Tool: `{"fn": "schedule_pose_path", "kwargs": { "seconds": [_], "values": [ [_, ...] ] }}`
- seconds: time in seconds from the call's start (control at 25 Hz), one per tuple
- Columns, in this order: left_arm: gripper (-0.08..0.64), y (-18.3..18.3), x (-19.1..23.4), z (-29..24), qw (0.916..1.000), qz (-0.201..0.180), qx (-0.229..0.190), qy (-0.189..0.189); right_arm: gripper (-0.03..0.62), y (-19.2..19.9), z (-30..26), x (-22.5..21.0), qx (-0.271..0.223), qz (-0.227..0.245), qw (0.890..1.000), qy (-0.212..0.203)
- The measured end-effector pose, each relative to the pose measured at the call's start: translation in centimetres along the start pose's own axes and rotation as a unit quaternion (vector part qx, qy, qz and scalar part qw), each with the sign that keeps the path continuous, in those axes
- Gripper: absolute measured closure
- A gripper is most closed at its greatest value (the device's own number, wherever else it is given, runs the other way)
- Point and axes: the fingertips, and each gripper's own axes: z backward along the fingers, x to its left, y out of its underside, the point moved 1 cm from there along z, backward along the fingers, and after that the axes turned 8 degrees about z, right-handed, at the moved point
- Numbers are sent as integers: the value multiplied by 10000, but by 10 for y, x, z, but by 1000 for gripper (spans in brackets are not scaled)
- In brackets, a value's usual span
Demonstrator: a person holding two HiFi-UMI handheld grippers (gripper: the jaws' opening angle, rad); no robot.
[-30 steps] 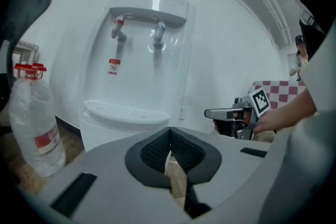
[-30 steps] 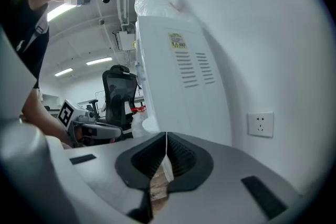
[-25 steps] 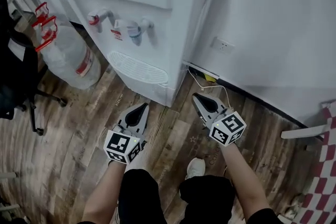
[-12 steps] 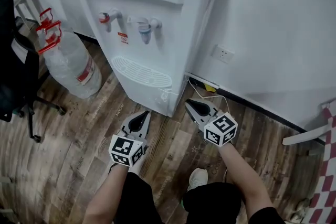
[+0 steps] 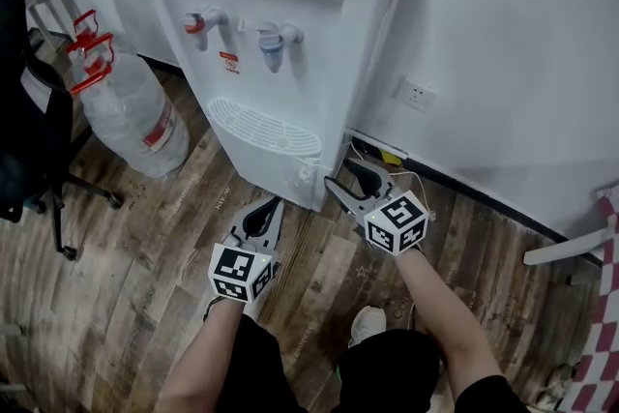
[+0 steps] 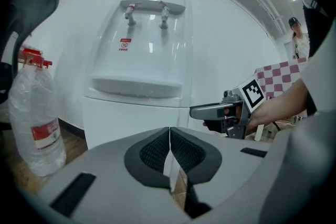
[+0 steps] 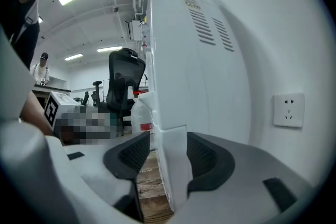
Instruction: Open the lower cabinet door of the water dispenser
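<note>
The white water dispenser (image 5: 290, 5) stands on the wood floor, its lower cabinet door (image 5: 280, 171) below the drip tray. In the left gripper view the door (image 6: 131, 120) faces me. My right gripper (image 5: 340, 177) is at the dispenser's lower right corner. Its jaws have just been opening and stand open, with the door's edge (image 7: 173, 165) between the pads of the right gripper (image 7: 168, 152). My left gripper (image 5: 272, 202) is shut and empty, low in front of the door and apart from it. The left gripper (image 6: 169, 136) shows its jaws closed together.
A large water bottle (image 5: 131, 106) with a red cap lies left of the dispenser, next to a black office chair (image 5: 29, 140). A wall socket (image 5: 414, 96) and a white cable (image 5: 411, 171) are right of the dispenser. A checkered cloth (image 5: 600, 324) is at the far right.
My right gripper has moved left to the dispenser's lower corner and its jaws have opened around the door's edge. The left gripper has stayed shut in front of the door.
</note>
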Motion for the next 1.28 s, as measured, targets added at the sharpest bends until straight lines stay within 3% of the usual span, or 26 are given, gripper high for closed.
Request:
{"fn": "schedule_pose_path", "kwargs": {
  "seconds": [0.36, 0.6, 0.88, 1.12, 1.28],
  "values": [
    [545, -4, -1, -3, 10000, -10, -23, -47, 364, 3, -12, 2, 6, 180, 9998, 69],
    [545, -6, -11, -6, 10000, 6, -54, 45, 364, 1, -10, 6, -92, -42, 9999, 26],
    [538, -18, -18, 4, 9997, -101, -205, 63, 365, 10, -2, 41, 98, 434, 9978, -490],
    [466, -23, -22, 16, 9994, -241, -232, 93, 365, 16, -3, 71, 167, 597, 9936, -944],
    [379, -17, -21, 25, 9992, -364, -157, 31, 367, 18, -7, 92, 204, 653, 9906, -1181]
  ]
}}
